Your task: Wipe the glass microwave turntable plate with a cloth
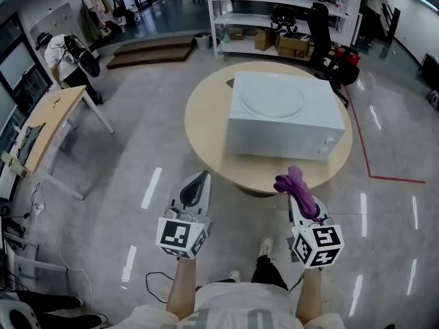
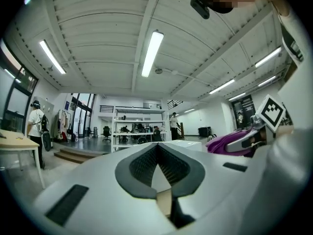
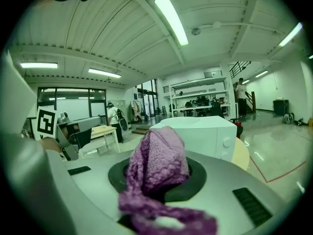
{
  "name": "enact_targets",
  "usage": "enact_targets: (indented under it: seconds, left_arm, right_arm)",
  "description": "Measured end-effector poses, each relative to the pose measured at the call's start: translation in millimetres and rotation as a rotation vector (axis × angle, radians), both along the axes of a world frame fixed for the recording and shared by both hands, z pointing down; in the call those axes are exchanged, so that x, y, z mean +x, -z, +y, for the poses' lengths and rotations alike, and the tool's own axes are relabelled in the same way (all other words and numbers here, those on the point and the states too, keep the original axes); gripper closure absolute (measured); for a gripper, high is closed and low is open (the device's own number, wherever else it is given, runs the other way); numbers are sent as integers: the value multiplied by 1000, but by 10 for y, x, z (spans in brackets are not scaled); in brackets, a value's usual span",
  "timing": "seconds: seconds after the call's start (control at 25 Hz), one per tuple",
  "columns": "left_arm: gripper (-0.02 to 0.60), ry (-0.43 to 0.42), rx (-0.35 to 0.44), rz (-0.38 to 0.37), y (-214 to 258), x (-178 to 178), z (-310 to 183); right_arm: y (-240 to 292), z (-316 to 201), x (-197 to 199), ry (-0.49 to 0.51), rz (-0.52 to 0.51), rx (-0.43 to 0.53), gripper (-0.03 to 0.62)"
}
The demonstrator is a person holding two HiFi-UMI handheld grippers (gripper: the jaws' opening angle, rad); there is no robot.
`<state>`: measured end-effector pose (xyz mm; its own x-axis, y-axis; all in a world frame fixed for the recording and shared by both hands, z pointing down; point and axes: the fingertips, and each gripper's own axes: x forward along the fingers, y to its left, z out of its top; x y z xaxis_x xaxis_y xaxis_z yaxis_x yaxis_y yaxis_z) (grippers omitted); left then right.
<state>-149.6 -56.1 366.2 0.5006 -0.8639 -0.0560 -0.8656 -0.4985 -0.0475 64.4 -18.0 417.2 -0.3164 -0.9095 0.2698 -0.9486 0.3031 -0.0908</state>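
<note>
A white microwave stands on a round wooden table ahead of me. A round glass plate appears to lie flat on its top. My right gripper is shut on a purple knitted cloth, held in the air short of the table's near edge. In the right gripper view the cloth bulges out between the jaws, and the microwave lies beyond. My left gripper is shut with nothing in it, level with the right one. Its fingertips meet in the left gripper view.
A wooden desk stands at the left with a person beside it. Metal shelves with boxes line the far side. A red floor line runs right of the table. My feet are on the polished floor.
</note>
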Motion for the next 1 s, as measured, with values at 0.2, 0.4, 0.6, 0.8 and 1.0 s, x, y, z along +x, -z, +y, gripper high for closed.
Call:
enact_targets:
  seconds: [0.2,0.4,0.6,0.8,1.0]
  left_arm:
    - [578,-13,-16,16,-12,-83,364]
    - [578,-37,12,21,50,-152,700]
    - [578,-47,17,44,84,-18,1037]
    - [578,-49,16,58,31,155,1518]
    - [578,-47,11,46,107,199,2151]
  right_arm:
    - [122,337,-297,27,-25,25,546]
    - [350,666,-437,11,-41,85,546]
    - [412,1029,-345,9,-30,101,546]
    - [363,1609,-207,0,-19,95,546]
    - [397,2304,-114,-2,12,92,546]
